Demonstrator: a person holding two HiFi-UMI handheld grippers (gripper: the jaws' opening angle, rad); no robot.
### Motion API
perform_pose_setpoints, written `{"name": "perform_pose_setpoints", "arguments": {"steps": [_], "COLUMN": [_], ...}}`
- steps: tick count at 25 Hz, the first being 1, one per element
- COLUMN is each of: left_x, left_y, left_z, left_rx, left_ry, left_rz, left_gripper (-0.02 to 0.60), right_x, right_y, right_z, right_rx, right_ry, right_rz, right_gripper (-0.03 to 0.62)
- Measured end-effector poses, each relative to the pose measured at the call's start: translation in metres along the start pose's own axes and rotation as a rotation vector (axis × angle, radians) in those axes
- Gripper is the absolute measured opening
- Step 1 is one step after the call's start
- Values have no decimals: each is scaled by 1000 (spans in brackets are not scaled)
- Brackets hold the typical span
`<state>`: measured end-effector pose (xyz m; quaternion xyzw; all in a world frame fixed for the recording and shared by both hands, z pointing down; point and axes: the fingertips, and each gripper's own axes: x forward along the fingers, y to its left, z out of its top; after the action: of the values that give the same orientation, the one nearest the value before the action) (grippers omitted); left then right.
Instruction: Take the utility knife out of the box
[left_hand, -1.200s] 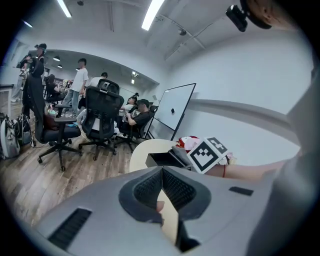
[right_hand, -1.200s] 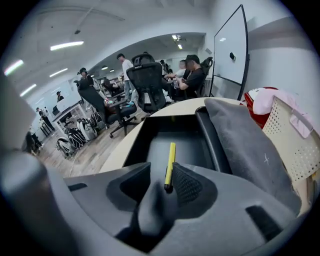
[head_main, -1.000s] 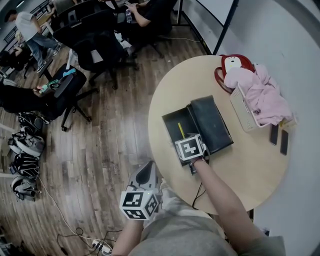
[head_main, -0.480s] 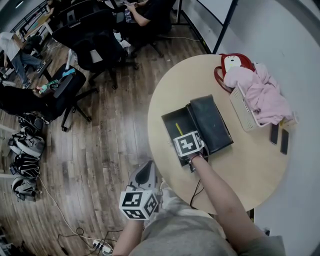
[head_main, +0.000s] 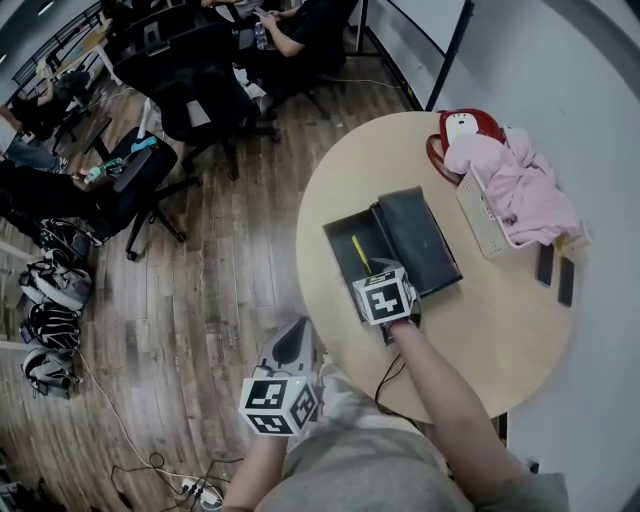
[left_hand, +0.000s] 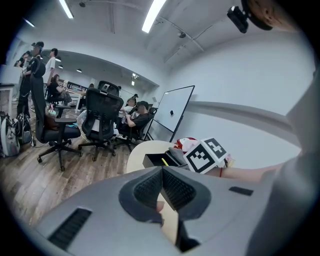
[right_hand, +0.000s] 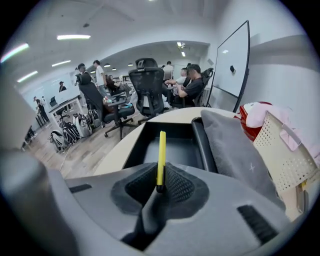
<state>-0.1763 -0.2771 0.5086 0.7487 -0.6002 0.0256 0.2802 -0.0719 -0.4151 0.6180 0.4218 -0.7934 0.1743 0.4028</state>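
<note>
The yellow utility knife (right_hand: 161, 155) stands up between the pads of my right gripper (right_hand: 160, 184), whose jaws are closing on its lower end. It hangs just above the open black box (right_hand: 175, 148) on the round table. In the head view the knife (head_main: 360, 254) shows over the box (head_main: 343, 240), with the right gripper (head_main: 370, 272) at the box's near edge. The box's grey lid (head_main: 420, 240) lies flipped open to the right. My left gripper (head_main: 291, 348) is shut and empty, held low off the table by the person's lap; its pads (left_hand: 150, 187) meet.
On the round wooden table (head_main: 480, 340) are a white perforated basket (head_main: 484, 225) with pink cloth (head_main: 515, 185), a red bag (head_main: 465, 128) and two dark phones (head_main: 555, 272). Office chairs (head_main: 200, 100) and seated people fill the wooden floor beyond; bags (head_main: 50, 290) lie at left.
The right gripper closed on the yellow knife in the box and raised it a little, tipping it upright. The left gripper stayed where it was.
</note>
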Motion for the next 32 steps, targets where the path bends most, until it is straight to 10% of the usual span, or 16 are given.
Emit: {"name": "perform_pose_setpoints", "arguments": {"steps": [32], "left_x": [-103], "left_y": [-77], "left_z": [-14], "left_rx": [110], "left_ry": [-110], "left_rz": [-14], "left_gripper": [3], "right_x": [-232], "right_y": [49], "right_z": [-38], "right_rx": [167], "right_ry": [-522], "right_rz": [67], "right_gripper": [43]}}
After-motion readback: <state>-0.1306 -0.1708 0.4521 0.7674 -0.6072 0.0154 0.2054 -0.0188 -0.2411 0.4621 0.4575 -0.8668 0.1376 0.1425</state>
